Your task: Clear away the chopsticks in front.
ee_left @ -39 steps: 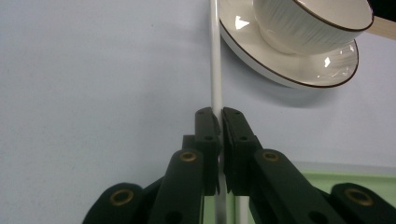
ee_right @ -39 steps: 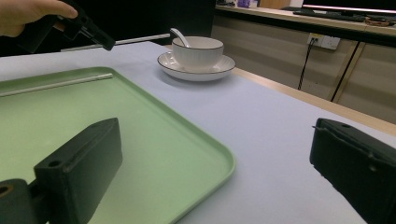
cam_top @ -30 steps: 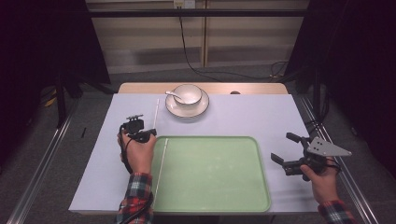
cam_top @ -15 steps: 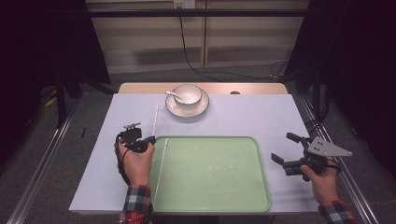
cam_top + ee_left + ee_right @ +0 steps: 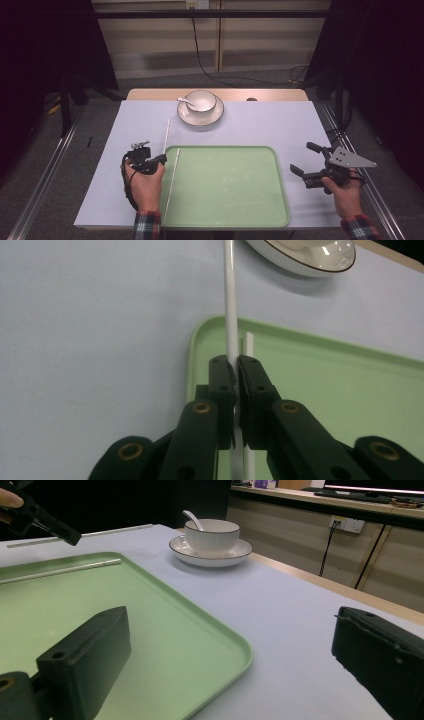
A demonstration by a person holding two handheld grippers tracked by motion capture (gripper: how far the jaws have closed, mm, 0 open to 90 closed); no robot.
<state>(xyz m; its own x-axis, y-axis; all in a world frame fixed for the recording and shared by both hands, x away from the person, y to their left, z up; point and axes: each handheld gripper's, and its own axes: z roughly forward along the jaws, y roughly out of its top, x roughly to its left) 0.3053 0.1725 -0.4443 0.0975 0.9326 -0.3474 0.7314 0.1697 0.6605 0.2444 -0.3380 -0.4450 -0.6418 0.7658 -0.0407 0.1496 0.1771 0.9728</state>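
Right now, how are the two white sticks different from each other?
One white stick is pinched in the shut left hand-held gripper; the other white stick is held by nothing. The pinched stick reaches out over the table toward the saucer; the free stick lies inside the green tray, along its left rim. Both are thin, white and straight, lying almost side by side.

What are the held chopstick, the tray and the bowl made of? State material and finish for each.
Chopstick: likely plastic or melamine, smooth white, faint sheen. Tray: probably matte plastic, even pale green, moulded rounded rim. Bowl: apparently glazed ceramic, glossy white.
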